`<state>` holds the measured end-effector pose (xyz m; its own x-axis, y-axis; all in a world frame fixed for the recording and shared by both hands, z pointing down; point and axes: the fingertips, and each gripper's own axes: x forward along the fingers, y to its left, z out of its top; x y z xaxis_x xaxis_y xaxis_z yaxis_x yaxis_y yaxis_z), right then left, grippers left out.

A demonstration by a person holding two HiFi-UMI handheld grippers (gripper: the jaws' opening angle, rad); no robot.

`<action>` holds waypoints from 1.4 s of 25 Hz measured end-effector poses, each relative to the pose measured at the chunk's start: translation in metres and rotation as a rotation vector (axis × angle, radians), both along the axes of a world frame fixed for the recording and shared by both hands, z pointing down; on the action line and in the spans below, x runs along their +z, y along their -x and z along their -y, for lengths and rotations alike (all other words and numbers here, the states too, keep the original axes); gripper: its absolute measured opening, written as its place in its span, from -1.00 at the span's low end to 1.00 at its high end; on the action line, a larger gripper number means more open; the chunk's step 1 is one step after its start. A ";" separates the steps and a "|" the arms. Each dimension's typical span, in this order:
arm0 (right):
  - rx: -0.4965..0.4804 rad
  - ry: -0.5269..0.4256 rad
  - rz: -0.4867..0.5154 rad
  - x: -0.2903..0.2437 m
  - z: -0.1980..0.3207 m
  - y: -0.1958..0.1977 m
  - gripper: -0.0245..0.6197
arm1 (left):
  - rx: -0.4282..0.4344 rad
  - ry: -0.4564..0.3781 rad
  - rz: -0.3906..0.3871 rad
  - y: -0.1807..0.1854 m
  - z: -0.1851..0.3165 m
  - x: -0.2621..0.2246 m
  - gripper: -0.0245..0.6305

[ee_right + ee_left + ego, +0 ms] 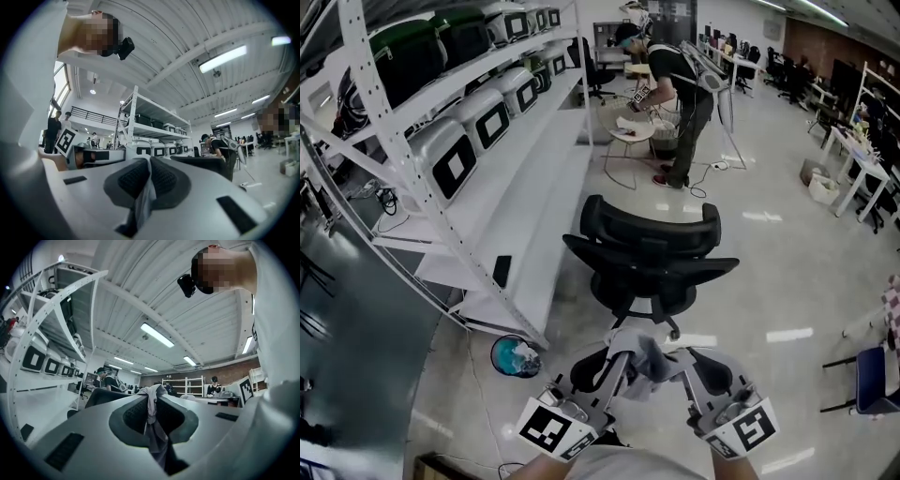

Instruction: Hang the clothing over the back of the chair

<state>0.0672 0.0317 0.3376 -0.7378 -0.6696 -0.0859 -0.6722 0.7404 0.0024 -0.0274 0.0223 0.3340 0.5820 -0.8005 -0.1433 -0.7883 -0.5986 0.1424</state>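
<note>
A black mesh office chair stands in front of me, its curved backrest on my side. A grey piece of clothing hangs bunched between my two grippers, just short of the chair. My left gripper is shut on one edge of the clothing, which runs up between its pads. My right gripper is shut on another edge of the clothing. The chair's backrest shows dark past the left jaws and past the right jaws.
A long white shelving rack with boxed machines runs along the left. A teal bucket sits on the floor by the rack's foot. A person bends over a small round table farther back. Desks and chairs line the right side.
</note>
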 end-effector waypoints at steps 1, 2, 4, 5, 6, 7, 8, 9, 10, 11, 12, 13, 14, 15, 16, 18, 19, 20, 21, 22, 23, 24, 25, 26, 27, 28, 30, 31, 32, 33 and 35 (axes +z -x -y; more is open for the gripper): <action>-0.001 -0.004 0.004 -0.003 0.007 0.009 -0.86 | 0.019 -0.004 0.002 0.006 0.007 -0.003 -0.84; -0.001 -0.012 0.008 -0.007 0.014 0.017 -0.86 | 0.034 -0.014 0.007 0.012 0.015 -0.006 -0.84; 0.005 -0.024 0.008 -0.014 0.026 0.032 -0.86 | 0.060 -0.031 0.004 0.023 0.027 -0.014 -0.84; 0.011 -0.026 0.003 -0.016 0.032 0.038 -0.86 | 0.074 -0.032 -0.003 0.028 0.033 -0.016 -0.84; 0.017 -0.027 -0.003 -0.018 0.037 0.043 -0.86 | 0.088 -0.031 -0.012 0.034 0.037 -0.017 -0.84; 0.024 -0.031 -0.009 -0.021 0.043 0.047 -0.86 | 0.099 -0.029 -0.022 0.039 0.042 -0.018 -0.84; 0.030 -0.037 -0.016 -0.024 0.048 0.051 -0.86 | 0.107 -0.031 -0.030 0.044 0.046 -0.019 -0.84; 0.037 -0.044 -0.023 -0.027 0.054 0.054 -0.86 | 0.111 -0.037 -0.035 0.049 0.051 -0.021 -0.84; 0.044 -0.052 -0.029 -0.030 0.060 0.056 -0.86 | 0.113 -0.045 -0.036 0.054 0.055 -0.023 -0.84; 0.052 -0.058 -0.033 -0.034 0.065 0.057 -0.86 | 0.115 -0.053 -0.036 0.057 0.060 -0.025 -0.84; 0.058 -0.061 -0.035 -0.037 0.070 0.058 -0.86 | 0.118 -0.058 -0.037 0.061 0.065 -0.026 -0.84; 0.061 -0.061 -0.035 -0.039 0.074 0.058 -0.86 | 0.119 -0.061 -0.039 0.064 0.069 -0.028 -0.84; 0.060 -0.059 -0.034 -0.041 0.078 0.059 -0.86 | 0.120 -0.064 -0.039 0.067 0.073 -0.029 -0.84; 0.058 -0.057 -0.034 -0.043 0.082 0.059 -0.86 | 0.119 -0.068 -0.037 0.071 0.078 -0.031 -0.84; 0.058 -0.058 -0.037 -0.045 0.086 0.059 -0.86 | 0.117 -0.073 -0.035 0.074 0.082 -0.033 -0.84; 0.063 -0.062 -0.038 -0.050 0.094 0.056 -0.86 | 0.111 -0.083 -0.032 0.078 0.091 -0.038 -0.84; 0.067 -0.064 -0.032 -0.053 0.098 0.053 -0.86 | 0.108 -0.087 -0.031 0.079 0.094 -0.040 -0.84; 0.069 -0.065 -0.024 -0.056 0.102 0.050 -0.86 | 0.104 -0.091 -0.030 0.079 0.098 -0.043 -0.84; 0.070 -0.067 -0.016 -0.058 0.105 0.046 -0.86 | 0.100 -0.094 -0.028 0.078 0.101 -0.044 -0.84; 0.069 -0.069 -0.011 -0.059 0.109 0.043 -0.86 | 0.096 -0.095 -0.026 0.076 0.105 -0.046 -0.84; 0.065 -0.072 -0.006 -0.061 0.113 0.041 -0.86 | 0.090 -0.100 -0.024 0.075 0.109 -0.047 -0.84; 0.060 -0.076 -0.002 -0.062 0.118 0.038 -0.86 | 0.082 -0.108 -0.022 0.073 0.114 -0.049 -0.84; 0.052 -0.080 0.003 -0.063 0.123 0.036 -0.86 | 0.077 -0.113 -0.020 0.071 0.119 -0.051 -0.84; 0.044 -0.083 0.005 -0.065 0.129 0.032 -0.86 | 0.074 -0.114 -0.020 0.068 0.126 -0.052 -0.84; 0.037 -0.087 0.002 -0.068 0.135 0.028 -0.86 | 0.071 -0.114 -0.023 0.064 0.132 -0.055 -0.84; 0.032 -0.093 -0.004 -0.072 0.142 0.022 -0.86 | 0.068 -0.117 -0.026 0.058 0.137 -0.059 -0.84; 0.023 -0.114 -0.006 -0.081 0.155 0.007 -0.86 | 0.057 -0.133 -0.018 0.049 0.148 -0.069 -0.84; 0.018 -0.124 0.004 -0.086 0.164 0.000 -0.86 | 0.046 -0.150 -0.011 0.045 0.154 -0.075 -0.84; 0.014 -0.131 0.019 -0.090 0.172 -0.008 -0.86 | 0.032 -0.169 -0.008 0.042 0.163 -0.080 -0.84; 0.015 -0.137 0.033 -0.093 0.181 -0.016 -0.86 | 0.016 -0.183 -0.006 0.039 0.172 -0.084 -0.84; 0.030 -0.142 0.067 -0.098 0.202 -0.032 -0.86 | -0.014 -0.191 -0.002 0.034 0.193 -0.088 -0.84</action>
